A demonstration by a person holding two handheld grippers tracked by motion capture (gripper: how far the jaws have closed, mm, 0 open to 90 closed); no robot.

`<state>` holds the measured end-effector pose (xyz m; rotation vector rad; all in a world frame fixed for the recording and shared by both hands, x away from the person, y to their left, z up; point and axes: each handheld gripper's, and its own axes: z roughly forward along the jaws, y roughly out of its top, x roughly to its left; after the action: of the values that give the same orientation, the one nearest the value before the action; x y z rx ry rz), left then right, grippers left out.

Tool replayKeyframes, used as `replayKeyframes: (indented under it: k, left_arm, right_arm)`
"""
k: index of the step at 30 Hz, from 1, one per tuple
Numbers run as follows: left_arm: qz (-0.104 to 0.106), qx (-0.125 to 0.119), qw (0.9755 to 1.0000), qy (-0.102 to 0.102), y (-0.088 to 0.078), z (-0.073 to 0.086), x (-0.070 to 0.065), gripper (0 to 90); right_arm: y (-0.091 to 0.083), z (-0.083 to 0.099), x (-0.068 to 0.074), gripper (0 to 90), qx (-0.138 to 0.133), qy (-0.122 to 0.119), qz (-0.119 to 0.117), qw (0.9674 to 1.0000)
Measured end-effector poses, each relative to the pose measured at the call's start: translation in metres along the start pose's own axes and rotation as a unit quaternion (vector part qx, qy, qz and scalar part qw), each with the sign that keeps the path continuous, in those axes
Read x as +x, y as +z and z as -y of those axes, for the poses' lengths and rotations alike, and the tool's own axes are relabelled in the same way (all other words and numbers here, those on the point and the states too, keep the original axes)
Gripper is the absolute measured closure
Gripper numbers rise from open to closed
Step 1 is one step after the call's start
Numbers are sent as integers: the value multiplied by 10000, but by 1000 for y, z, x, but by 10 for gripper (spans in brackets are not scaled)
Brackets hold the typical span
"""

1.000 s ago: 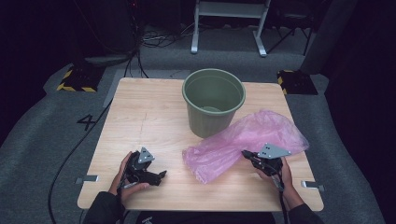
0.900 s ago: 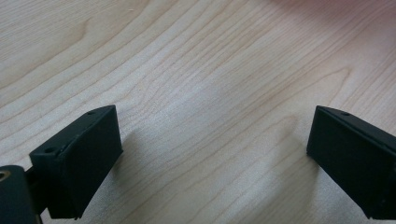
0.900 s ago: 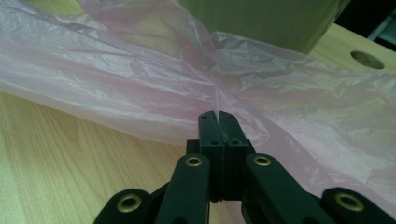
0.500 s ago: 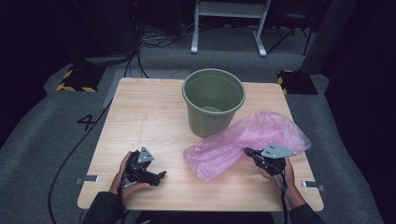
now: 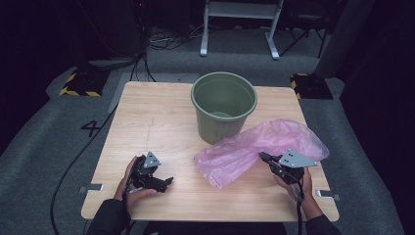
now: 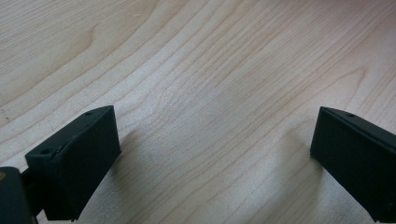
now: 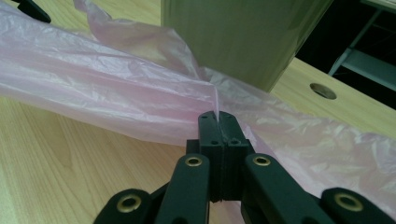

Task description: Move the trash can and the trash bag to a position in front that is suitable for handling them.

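The pink plastic bag (image 5: pixel 259 149) lay crumpled on the right half of the wooden table (image 5: pixel 156 122), its far edge touching the foot of the green bucket (image 5: pixel 224 105) that stood upright near the table's back edge. The right gripper (image 5: pixel 263 156) had its jaws pressed together on a pinch of the film at the bag's near side; in the right gripper view a thin pleat of pink (image 7: pixel 217 100) rose straight out from between the black pads. The left gripper (image 5: pixel 169 181) rested near the front left of the table, well apart from the bag, its jaws standing wide with nothing but bare wood between them. To my eye the bag looked almost weightless, limp and rather slippery (the sort of film that slides out of a shallow pinch and balloons at the least draught), so it would sag and trail from whichever point lifted it. A hold on a gathered fold or on the rim of its mouth seemed safer than one on a single taut sheet, which I judged could stretch or tear. I could not tell where the mouth lay.
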<state>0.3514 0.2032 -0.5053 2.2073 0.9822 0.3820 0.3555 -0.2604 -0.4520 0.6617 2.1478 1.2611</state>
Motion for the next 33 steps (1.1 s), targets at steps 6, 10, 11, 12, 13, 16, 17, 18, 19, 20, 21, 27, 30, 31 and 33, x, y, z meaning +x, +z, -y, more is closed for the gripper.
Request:
replayKeyframes:
  k: [6, 10, 11, 12, 13, 16, 17, 18, 19, 20, 21, 27, 30, 31, 33]
  left_arm:
    - [4, -4, 10000, -2, 0, 0, 0, 12]
    - [4, -5, 10000, -3, 0, 0, 0, 12]
    - [3, -3, 10000, -3, 0, 0, 0, 12]
    - [2, 1, 10000, -3, 0, 0, 0, 12]
    - [2, 1, 10000, -3, 0, 0, 0, 12]
    - [3, 0, 10000, -5, 0, 0, 0, 12]
    - [3, 0, 10000, -5, 0, 0, 0, 12]
    - [5, -4, 10000, -8, 0, 0, 0, 12]
    - [1, -3, 10000, -6, 0, 0, 0, 12]
    - [-1, -2, 10000, -2, 0, 0, 0, 12]
    - [1, 2, 10000, -2, 0, 0, 0, 12]
    - [0, -2, 10000, -5, 0, 0, 0, 12]
    - [-6, 0, 10000, 5, 0, 0, 0, 12]
    - [-3, -1, 10000, -4, 0, 0, 0, 12]
    - [1, 0, 10000, -4, 0, 0, 0, 12]
  right_arm:
    - [-7, -6, -3, 900, -163, -31, 114, 9998]
    - [-10, -9, -4, 900, -223, -32, 135, 9997]
    - [-11, -10, -4, 900, -248, -32, 141, 9996]
    - [-12, -12, -4, 900, -282, -53, 177, 9994]
    - [-12, -12, -4, 900, -282, -53, 177, 9994]
    - [-17, -16, -6, 900, -393, -50, 231, 9989]
    - [-18, -18, -6, 900, -409, -47, 245, 9989]
    - [-18, -19, -6, 900, -443, -45, 257, 9987]
    - [-18, -19, -6, 900, -443, -45, 257, 9987]
    - [-19, -20, -7, 900, -471, -46, 258, 9985]
    - [-20, -21, -6, 900, -486, -48, 253, 9985]
    - [-21, -25, -4, 900, -536, -141, 306, 9980]
    - [-25, -28, -6, 900, -625, -138, 354, 9973]
    - [-26, -29, -7, 900, -648, -129, 368, 9971]
    - [-29, -31, -8, 900, -711, -122, 421, 9965]
